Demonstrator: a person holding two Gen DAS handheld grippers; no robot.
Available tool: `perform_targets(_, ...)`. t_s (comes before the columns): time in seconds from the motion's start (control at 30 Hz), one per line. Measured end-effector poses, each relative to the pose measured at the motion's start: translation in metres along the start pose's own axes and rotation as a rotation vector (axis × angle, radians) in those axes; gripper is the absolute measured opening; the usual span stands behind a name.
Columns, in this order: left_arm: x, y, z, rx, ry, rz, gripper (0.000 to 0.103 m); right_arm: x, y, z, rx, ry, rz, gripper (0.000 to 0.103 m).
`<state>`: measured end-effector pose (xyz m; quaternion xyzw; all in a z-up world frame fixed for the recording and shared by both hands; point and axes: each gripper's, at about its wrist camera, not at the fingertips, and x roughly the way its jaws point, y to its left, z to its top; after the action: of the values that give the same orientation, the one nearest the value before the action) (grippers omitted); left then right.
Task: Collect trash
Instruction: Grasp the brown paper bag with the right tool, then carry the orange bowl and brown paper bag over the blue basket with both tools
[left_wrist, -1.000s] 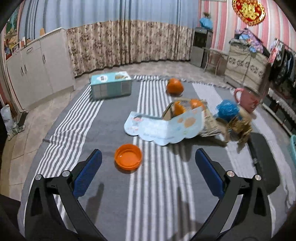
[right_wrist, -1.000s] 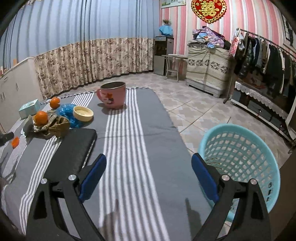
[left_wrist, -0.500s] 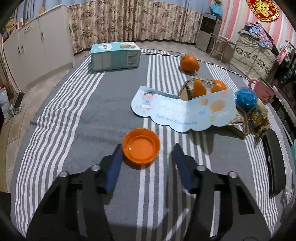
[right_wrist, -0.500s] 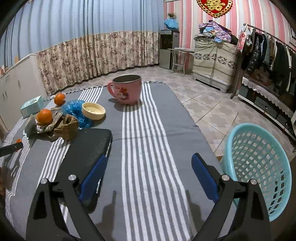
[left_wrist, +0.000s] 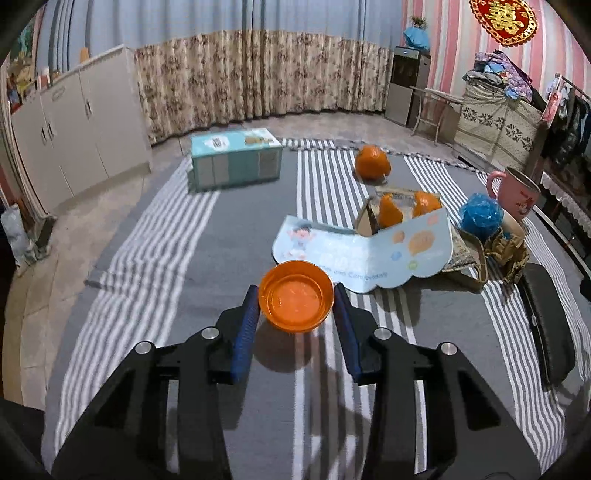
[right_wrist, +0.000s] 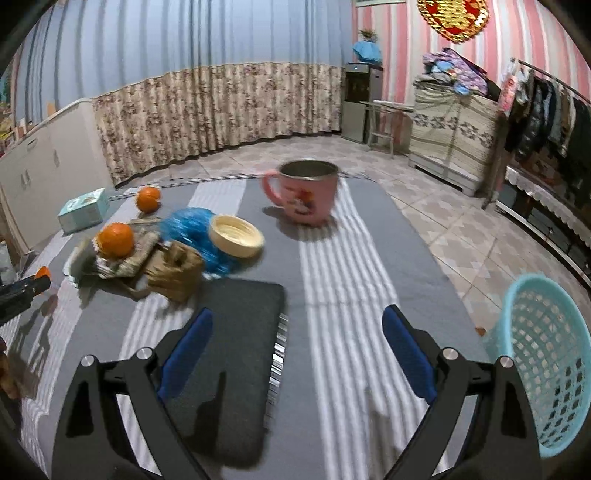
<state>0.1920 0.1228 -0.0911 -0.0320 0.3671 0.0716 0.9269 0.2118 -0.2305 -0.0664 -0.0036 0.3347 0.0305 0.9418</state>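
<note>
Meanwhile, the left gripper (left_wrist: 296, 295) clamps its blue pads on both sides of an orange bowl (left_wrist: 295, 295) above the striped cloth (left_wrist: 155, 251), while the right gripper (right_wrist: 297, 332) hovers wide open and empty near the turquoise basket (right_wrist: 546, 369).

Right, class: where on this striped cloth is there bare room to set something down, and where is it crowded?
Bare cloth lies between the teal box and the orange bowl, and between the pink mug and the right gripper. It is crowded around the blue bag, crumpled paper and picture card.
</note>
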Motion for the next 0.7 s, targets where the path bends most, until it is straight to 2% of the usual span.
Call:
perform_targets(0.23, -0.008, 0.017, 0.009, -0.018, -0.044, 0.000, 0.039, 0.027, 0.050, 0.016, -0.025, 0.035, 0.070, 0.091)
perform_targets(0.47, -0.008, 0.029, 0.016, -0.025, -0.063, -0.008, 0.039, 0.062, 0.086, 0.027, -0.074, 0.092, 0.048, 0.089)
perform_targets(0.6, -0.009, 0.031, 0.018, -0.029, -0.067, -0.013, 0.039, 0.084, 0.092, 0.025, -0.087, 0.161, 0.063, 0.061)
perform_targets(0.67, -0.010, 0.032, 0.020, -0.031, -0.070, -0.017, 0.039, 0.085, 0.090, 0.024, -0.092, 0.156, 0.072, 0.044)
perform_targets(0.7, -0.010, 0.032, 0.021, -0.029, -0.071, -0.018, 0.039, 0.084, 0.090, 0.024, -0.092, 0.157, 0.098, 0.040)
